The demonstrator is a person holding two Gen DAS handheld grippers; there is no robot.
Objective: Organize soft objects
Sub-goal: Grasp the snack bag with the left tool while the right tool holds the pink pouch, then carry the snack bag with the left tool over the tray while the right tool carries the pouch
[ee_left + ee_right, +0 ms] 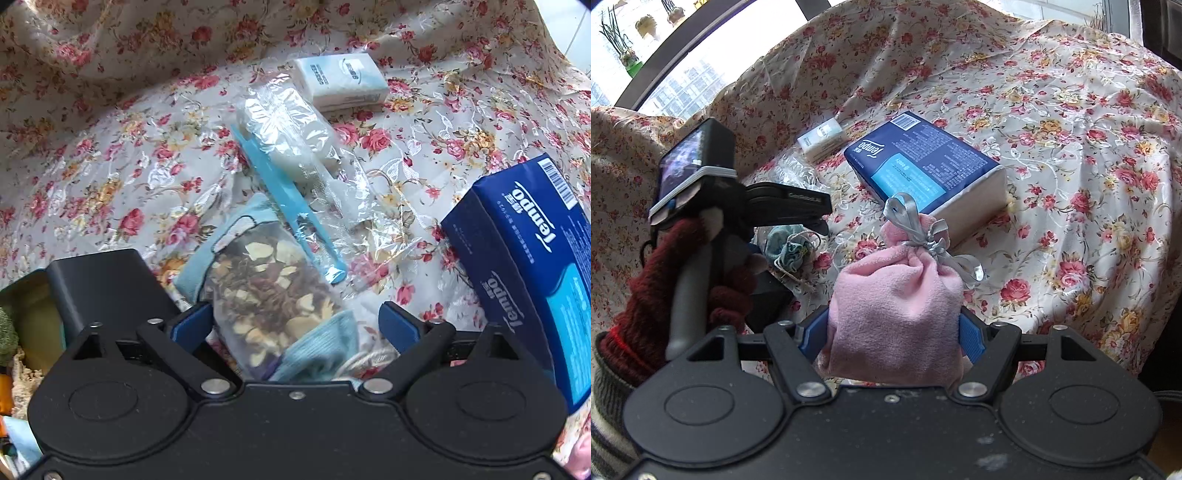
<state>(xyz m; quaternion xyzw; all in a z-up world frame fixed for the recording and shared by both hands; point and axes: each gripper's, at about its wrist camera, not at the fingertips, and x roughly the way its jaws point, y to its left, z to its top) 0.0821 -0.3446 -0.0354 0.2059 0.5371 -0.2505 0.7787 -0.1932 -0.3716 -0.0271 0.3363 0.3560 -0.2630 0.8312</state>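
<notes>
sachet pouch on cloth, between left gripper fingers | zip bag behind it | small tissue pack farthest | Tempo pack right | tin, possibly, at left edge

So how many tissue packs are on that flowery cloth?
2. The big blue pack lies mid-cloth, behind the pink pouch in the right gripper. The small white pack lies beyond its far left corner. Others may be hidden.

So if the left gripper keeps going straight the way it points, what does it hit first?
Most likely the clear packet of dried mix on the light blue cloth pouch, which lies between the open left gripper; depth is unclear.
</notes>
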